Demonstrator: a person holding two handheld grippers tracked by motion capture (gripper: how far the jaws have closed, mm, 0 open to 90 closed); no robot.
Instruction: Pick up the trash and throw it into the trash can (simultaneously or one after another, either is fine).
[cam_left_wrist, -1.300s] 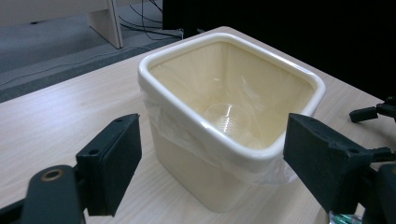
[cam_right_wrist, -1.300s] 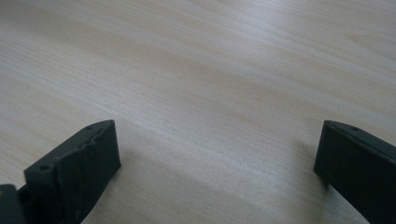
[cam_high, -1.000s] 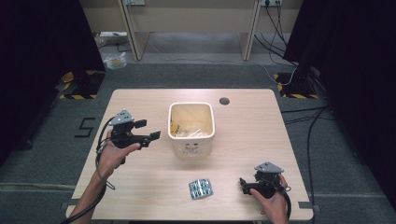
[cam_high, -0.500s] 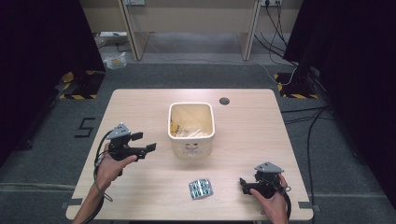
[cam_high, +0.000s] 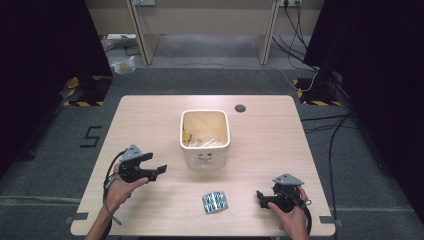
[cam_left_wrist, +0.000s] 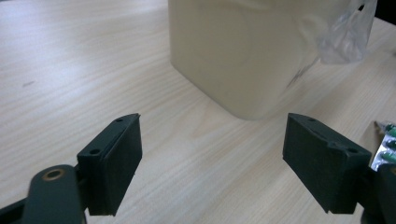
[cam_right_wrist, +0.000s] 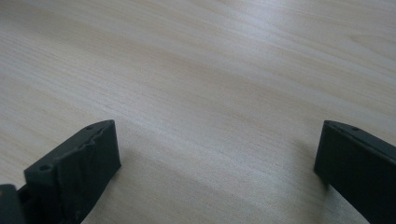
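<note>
Overhead, blister pack (cam_high: 215, 202) (bin (cam_high: 205, 136) beyond)

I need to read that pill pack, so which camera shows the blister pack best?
The high view: the blister pack lies whole and unobstructed on the table, in front of the bin. The left gripper view catches just a sliver of it at its right edge. The right gripper view looks at bare wood.

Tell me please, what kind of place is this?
Probably a lab or recording room, not a home: a lone wooden table on grey carpet, black curtains at both sides, hazard-striped stand bases, and cables across the floor.
</note>
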